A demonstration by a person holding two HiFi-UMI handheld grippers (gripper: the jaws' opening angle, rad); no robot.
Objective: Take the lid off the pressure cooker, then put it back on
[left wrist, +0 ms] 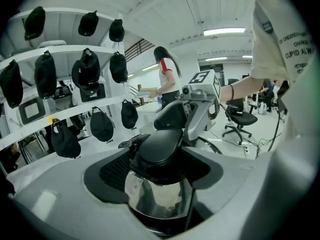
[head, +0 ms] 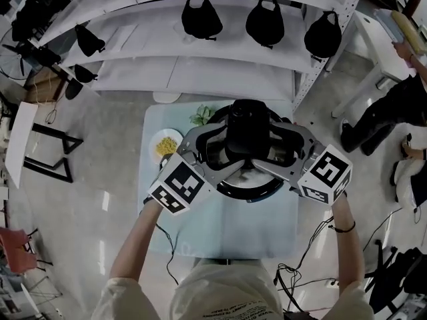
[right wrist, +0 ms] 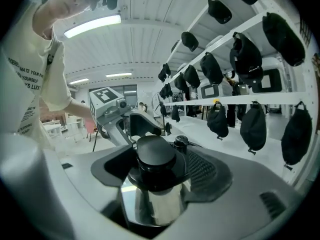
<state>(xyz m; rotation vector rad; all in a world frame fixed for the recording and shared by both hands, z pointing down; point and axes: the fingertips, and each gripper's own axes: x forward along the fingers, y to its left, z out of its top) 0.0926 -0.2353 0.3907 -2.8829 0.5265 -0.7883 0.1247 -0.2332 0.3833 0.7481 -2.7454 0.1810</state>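
**Over the cooker's lid, two grippers bracket the knob**

On a pale blue table (head: 220,232), the pressure cooker (head: 250,191) sits with its steel lid (left wrist: 157,199) apparently seated and its black knob (head: 248,131) standing upright at the centre. The left gripper (head: 225,149) and the right gripper (head: 272,149) reach in from opposite sides, angled slightly downward. Each has its jaws spread wide around the knob, gaps showing between pads and knob; neither holds anything. Both look equally near, so either could close first. A plate (head: 155,153) of yellow food lies just beside the cooker on the left gripper's side, and black caps (head: 200,19) hang from shelves beyond
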